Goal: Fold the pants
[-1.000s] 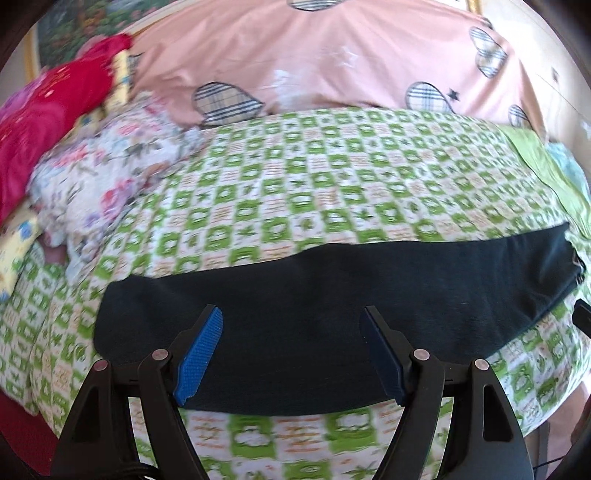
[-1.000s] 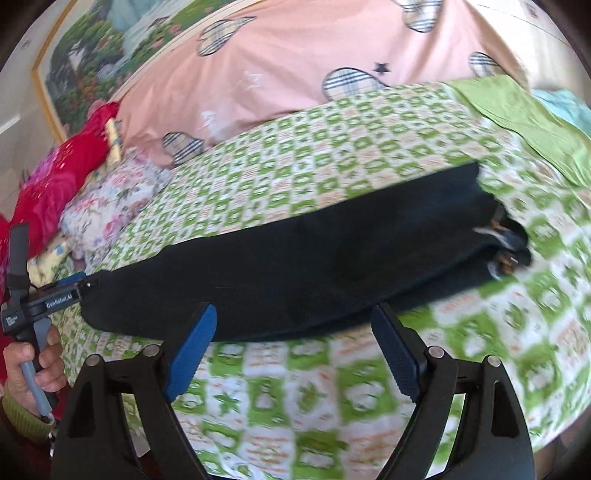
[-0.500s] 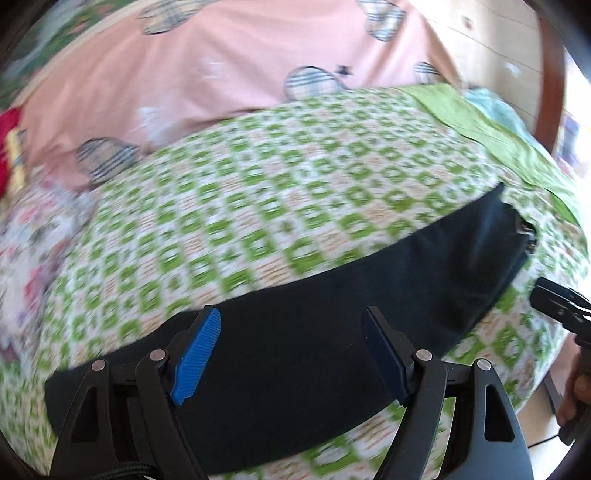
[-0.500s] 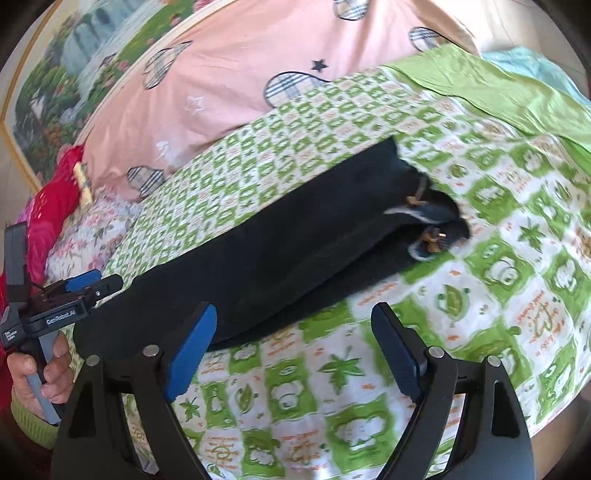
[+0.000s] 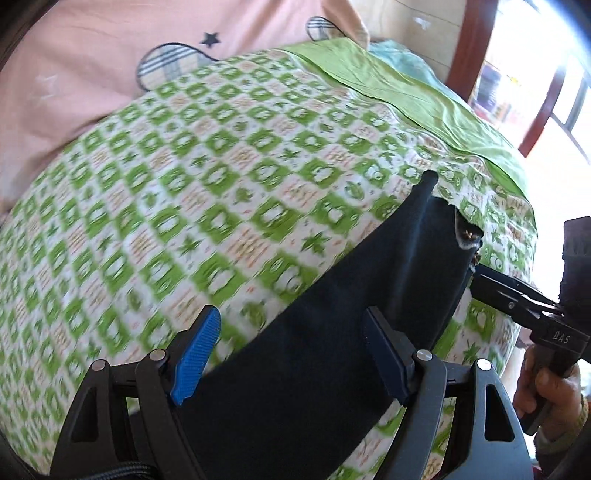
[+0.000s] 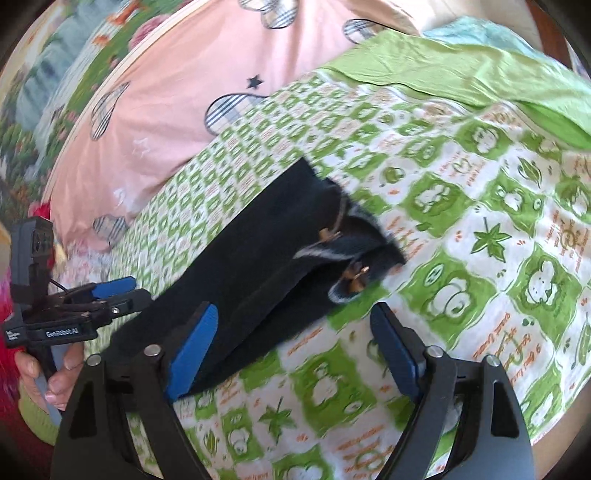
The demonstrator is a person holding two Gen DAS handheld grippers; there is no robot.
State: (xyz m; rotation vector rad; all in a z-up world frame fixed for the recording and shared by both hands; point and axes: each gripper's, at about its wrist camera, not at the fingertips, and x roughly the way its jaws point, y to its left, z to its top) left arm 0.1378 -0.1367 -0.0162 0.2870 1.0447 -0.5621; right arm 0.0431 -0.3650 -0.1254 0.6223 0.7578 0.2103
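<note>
Dark navy pants (image 5: 332, 350) lie folded lengthwise in a long strip on the green-and-white checked sheet (image 5: 192, 206). Their waist end (image 6: 347, 254) with its white lining points to the far right. My left gripper (image 5: 291, 354) hovers open over the middle of the strip, with cloth under both fingers. In the right wrist view it (image 6: 133, 290) is at the left, beside the strip. My right gripper (image 6: 293, 349) is open near the waist end and its jaws are closing. Only the strip's edge lies under its left finger, untouched by the pads. From the left wrist view its tips (image 5: 480, 277) almost reach the waist.
A pink quilt with plaid hearts (image 6: 166, 122) fills the back of the bed. A lime green cloth (image 5: 399, 92) and a pale blue one (image 6: 491, 33) lie far right. A window with a wooden frame (image 5: 546, 110) is beyond. The bed edge runs close below both grippers.
My left gripper has swept right along the pants toward the waist and rolled; the pillows have left its view. My right gripper has rolled and come closer to the waist end.
</note>
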